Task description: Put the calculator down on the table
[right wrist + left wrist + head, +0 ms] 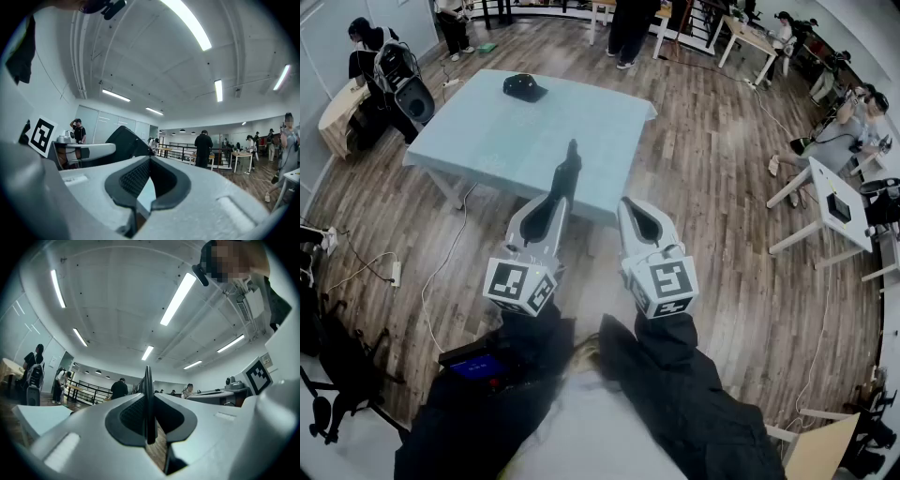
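The task is not yet done. Nearest the wearer, the left gripper (558,195) is clamped on the calculator (569,164), a thin dark slab seen edge-on between its narrowly parted jaws and pointing forward and slightly up, held in the air above the wooden floor. Just beside it, the right gripper (626,202) has its jaws together with nothing in them. The pale blue table (516,131) lies ahead with its near edge just past the calculator's tip and a small black object (523,87) near its far side, so carrying the calculator over the tabletop, lowering it and letting go all remain.
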